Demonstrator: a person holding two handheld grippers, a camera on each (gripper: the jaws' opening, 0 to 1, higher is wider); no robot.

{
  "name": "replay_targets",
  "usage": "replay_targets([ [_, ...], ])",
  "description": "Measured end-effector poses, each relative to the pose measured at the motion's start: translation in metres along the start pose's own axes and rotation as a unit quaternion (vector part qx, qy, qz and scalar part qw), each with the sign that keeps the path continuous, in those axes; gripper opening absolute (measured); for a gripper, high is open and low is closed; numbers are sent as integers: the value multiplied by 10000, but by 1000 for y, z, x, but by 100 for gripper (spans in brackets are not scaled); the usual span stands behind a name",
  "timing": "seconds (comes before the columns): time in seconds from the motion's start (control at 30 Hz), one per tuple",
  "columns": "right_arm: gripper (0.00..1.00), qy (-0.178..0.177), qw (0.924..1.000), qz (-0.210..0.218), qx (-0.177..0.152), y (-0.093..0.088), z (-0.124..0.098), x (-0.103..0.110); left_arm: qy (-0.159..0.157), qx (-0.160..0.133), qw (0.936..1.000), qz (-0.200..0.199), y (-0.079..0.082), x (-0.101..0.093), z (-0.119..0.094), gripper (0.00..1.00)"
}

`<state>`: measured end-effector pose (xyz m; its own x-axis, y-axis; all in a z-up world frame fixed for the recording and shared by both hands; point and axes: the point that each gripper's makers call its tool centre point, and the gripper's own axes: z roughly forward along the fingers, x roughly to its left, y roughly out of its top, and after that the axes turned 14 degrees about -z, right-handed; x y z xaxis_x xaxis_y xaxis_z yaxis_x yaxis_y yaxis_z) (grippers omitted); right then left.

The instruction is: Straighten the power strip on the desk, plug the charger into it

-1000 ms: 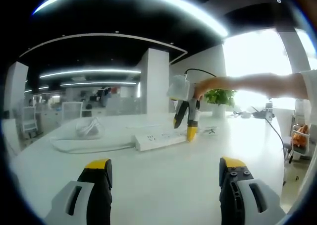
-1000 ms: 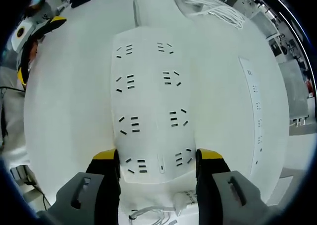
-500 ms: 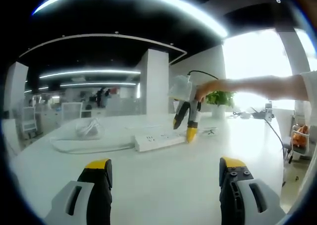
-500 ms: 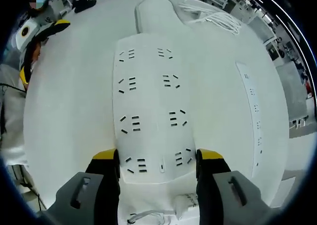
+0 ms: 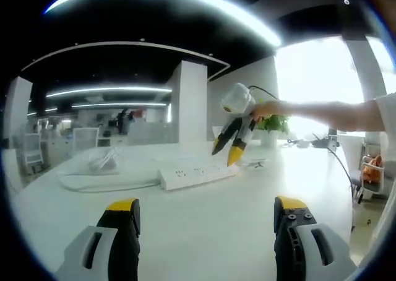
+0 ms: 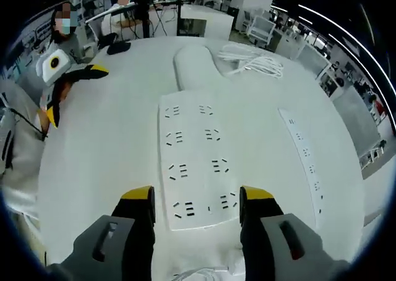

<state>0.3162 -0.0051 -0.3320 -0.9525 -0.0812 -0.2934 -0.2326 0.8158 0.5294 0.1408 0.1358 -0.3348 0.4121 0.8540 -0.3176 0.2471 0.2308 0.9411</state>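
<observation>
**Right gripper poised over strip end, left held back**

Right gripper view: power strip [image 6: 197,159] lies flat on the white desk [image 6: 105,145], running from frame centre down toward the bottom, its near end between the right gripper [image 6: 197,205] tips. Jaws apart, yellow tips flanking the strip's end; whether they touch its sides I cannot tell. Probably set there to nudge or square it. Cable [image 6: 253,61] coiled at upper centre, beyond the strip's far end. A second, slimmer strip [image 6: 304,163] sits at right, well apart.

Left gripper view: left gripper [image 5: 207,214] low at bottom of frame, jaws wide apart, holding nothing, clear of the work, likely waiting. The right gripper appears mid-frame right, tilted over the strip's end, held by a hand [image 5: 266,109].

Charger: small white object with cord at bottom edge of right view may be it; too cropped to say.
</observation>
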Motion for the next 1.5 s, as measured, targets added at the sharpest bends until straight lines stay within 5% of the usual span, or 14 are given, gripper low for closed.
replay_targets([
  [0.23,76,-864,9918,214,-915,11,-21,-7,-31,-25,10000,-5,0,-3,-2,92],
  [0.37,81,-1417,9768,477,-1534,15,-40,-15,-53,-34,10000,-3,0,-5,-2,92],
  [0.5,85,-1781,9663,608,-1758,13,-55,-15,-74,-43,10000,-14,0,-6,-2,92],
  [0.6,94,-2291,9517,832,-1867,10,-68,-17,-85,-42,10000,-21,0,-6,-2,92],
  [0.83,96,-2986,9162,1145,-2413,13,-98,-22,-116,-51,9999,-26,0,-7,-1,92],
  [1.0,100,-3865,8587,1476,-3024,13,-130,-43,-144,-68,9999,-41,1,-7,-1,92],
  [1.03,100,-4113,8384,1573,-3211,11,-141,-48,-148,-74,9999,-46,1,-7,-2,92],
  [1.23,100,-5090,7507,2095,-3653,-12,-185,-57,-163,-88,9998,-66,3,-4,-5,92],
  [1.4,96,-6228,6774,2105,-3301,-37,-215,-47,-192,-101,9997,-92,3,-5,-6,92],
  [1.5,94,-6506,6471,2155,-3340,-43,-224,-44,-221,-100,9997,-101,2,-7,-6,92],
])
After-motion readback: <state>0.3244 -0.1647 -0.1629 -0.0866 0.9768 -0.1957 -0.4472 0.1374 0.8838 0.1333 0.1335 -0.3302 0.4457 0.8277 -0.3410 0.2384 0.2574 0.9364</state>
